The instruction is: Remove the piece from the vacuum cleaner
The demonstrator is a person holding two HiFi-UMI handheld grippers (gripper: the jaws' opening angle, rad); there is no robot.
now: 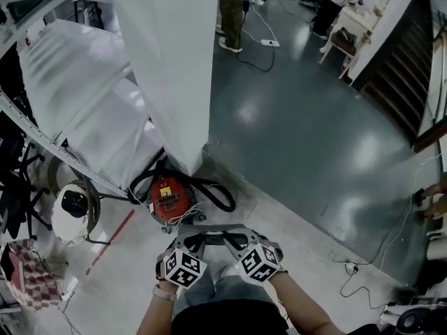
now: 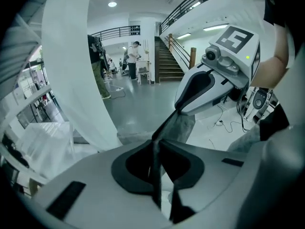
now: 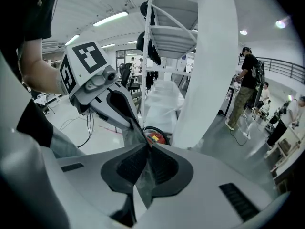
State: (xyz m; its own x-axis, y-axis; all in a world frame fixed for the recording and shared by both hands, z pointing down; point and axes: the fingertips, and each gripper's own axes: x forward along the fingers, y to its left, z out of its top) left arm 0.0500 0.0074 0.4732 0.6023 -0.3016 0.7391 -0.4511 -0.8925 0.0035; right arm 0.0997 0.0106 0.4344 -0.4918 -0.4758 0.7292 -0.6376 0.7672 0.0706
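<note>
Left hand-held gripper [image 2: 155, 144], right hand-held gripper [image 3: 145, 144]: grey shells, black-white marker cubes [image 1: 183, 267]; black sleeves [image 3: 38, 13].

In the head view the red vacuum cleaner [image 1: 167, 197], at 8 o'clock from centre, is too small to tell its piece and partly hidden behind the white pillar [image 1: 174, 68], while a person [image 1: 232, 12] at 12 o'clock is cut off by the top edge

One red vacuum cleaner [image 1: 167, 198], one black hose [image 1: 222, 194], one white pillar [image 1: 171, 61], two grippers [image 1: 198, 238] [image 1: 235, 240]
</note>
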